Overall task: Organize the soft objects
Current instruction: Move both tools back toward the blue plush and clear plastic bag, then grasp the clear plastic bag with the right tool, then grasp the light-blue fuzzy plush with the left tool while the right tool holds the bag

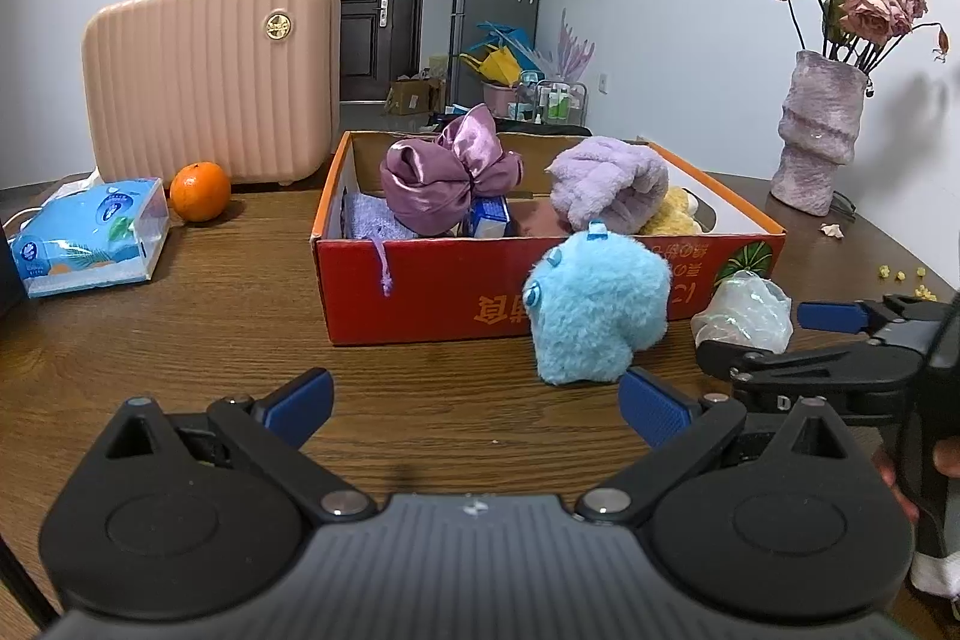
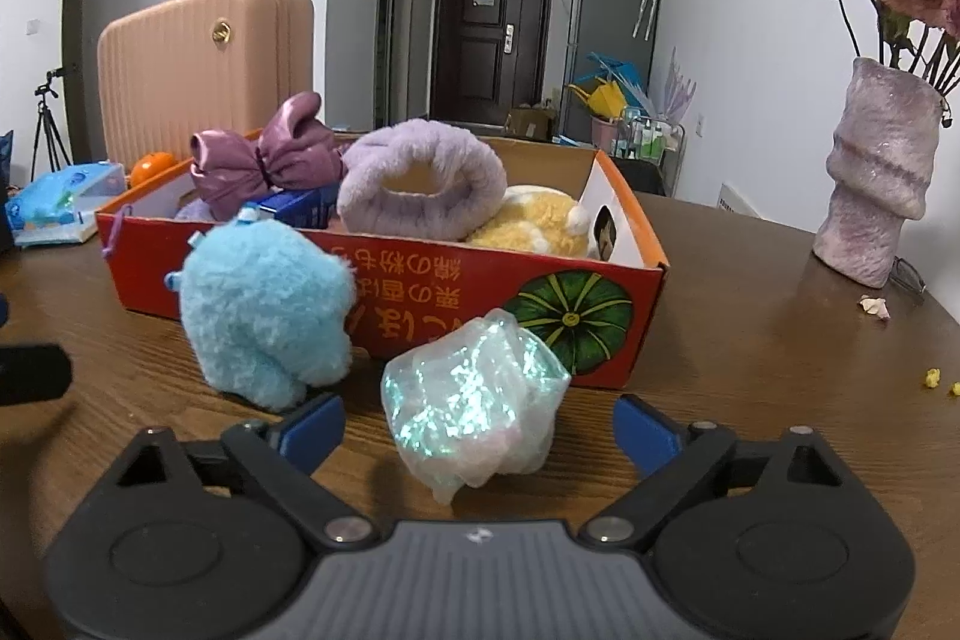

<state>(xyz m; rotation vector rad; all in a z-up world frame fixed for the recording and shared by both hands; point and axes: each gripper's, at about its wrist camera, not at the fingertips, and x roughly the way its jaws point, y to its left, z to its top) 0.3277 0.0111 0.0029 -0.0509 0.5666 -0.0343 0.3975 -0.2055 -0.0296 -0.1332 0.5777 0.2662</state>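
The right gripper (image 2: pixel 480 427) has its jaws spread wide, the iridescent crinkly bundle (image 2: pixel 474 397) sitting between the blue pads (image 2: pixel 645 433) without either pressing it, and the fluffy blue plush (image 2: pixel 267 310) at its ten o'clock. The left gripper (image 1: pixel 474 409) is also spread with nothing between its pads, that plush at its one o'clock. Both soft things stand on the wooden table (image 1: pixel 210 316) just before the front wall of the red box (image 2: pixel 540 298), with bare tabletop left of the plush.
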